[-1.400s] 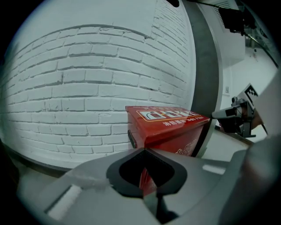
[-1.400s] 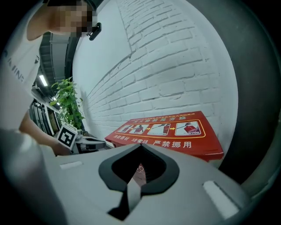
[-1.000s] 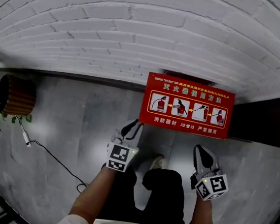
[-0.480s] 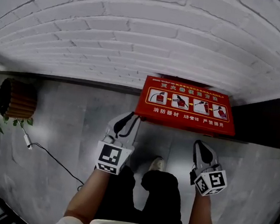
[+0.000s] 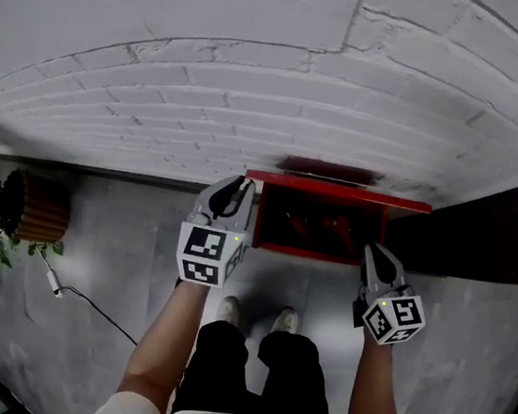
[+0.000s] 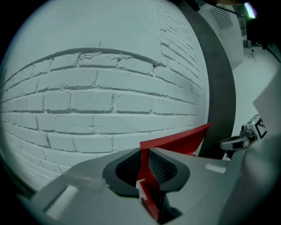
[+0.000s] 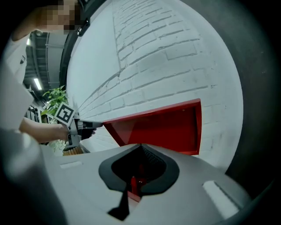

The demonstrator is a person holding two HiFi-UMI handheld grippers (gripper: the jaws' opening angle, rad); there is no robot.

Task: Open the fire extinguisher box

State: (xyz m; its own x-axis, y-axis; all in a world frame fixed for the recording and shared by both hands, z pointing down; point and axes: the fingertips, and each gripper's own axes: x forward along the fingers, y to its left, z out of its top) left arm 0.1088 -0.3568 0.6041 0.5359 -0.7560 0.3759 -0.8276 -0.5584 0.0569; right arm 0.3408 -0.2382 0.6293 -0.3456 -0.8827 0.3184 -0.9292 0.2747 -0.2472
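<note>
Fire extinguisher box (image 5: pixel 321 227) stands open on grey floor (image 5: pixel 114 230) against white brick wall (image 5: pixel 257 78).

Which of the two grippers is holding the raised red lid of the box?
The left gripper: its jaws clamp the lid at its left end. The right gripper hangs lower, off the lid.

The red metal fire extinguisher box (image 5: pixel 314 252) sits on the grey stone floor (image 5: pixel 114 230) against the white brick wall (image 5: pixel 253 106), with its lid (image 5: pixel 401 204) raised above it. The left hand-held gripper (image 5: pixel 240 185) is clamped on the lid's left corner, and the right hand-held gripper (image 5: pixel 372 252), jaws together, is at the box's front right corner. A brown slatted plant pot (image 5: pixel 39 207) stands well to the left, by the wall.
</note>
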